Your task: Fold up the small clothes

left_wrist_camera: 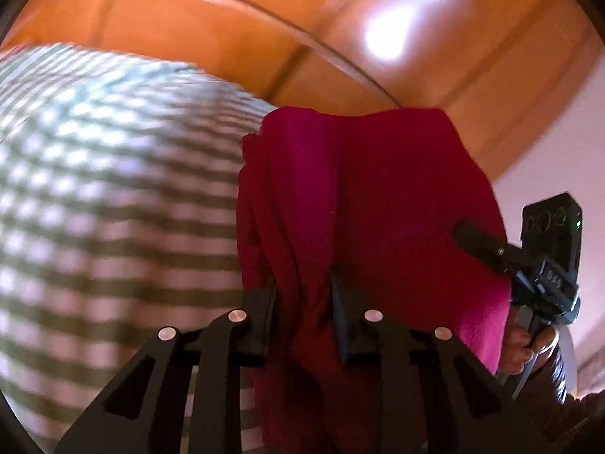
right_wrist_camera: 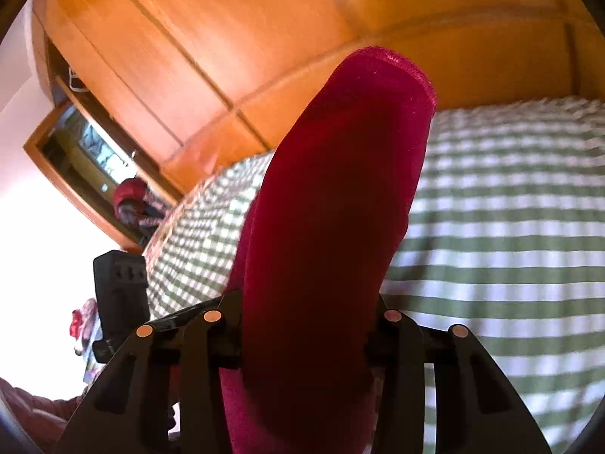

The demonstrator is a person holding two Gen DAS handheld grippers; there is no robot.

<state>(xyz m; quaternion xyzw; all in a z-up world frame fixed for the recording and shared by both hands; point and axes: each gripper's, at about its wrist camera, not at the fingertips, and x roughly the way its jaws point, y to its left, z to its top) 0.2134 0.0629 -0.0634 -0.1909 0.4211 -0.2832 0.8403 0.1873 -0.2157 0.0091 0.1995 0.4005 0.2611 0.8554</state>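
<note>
An orange wooden wardrobe (right_wrist_camera: 211,38) stands beyond the green-and-white checked bed (right_wrist_camera: 491,227). My left hand-held gripper (left_wrist_camera: 302,302) and right hand-held gripper (right_wrist_camera: 306,325) are each clamped on the crimson fleece garment (left_wrist_camera: 378,196), lifted ahead of both. I judge I'm mid-fold; next comes laying it flat on the bed below.

We observe a bed (right_wrist_camera: 503,227) covered by a green-and-white checked spread (left_wrist_camera: 94,204) that lies directly on it across both wrist views, its far edge near an orange wooden wardrobe (right_wrist_camera: 211,38).
</note>
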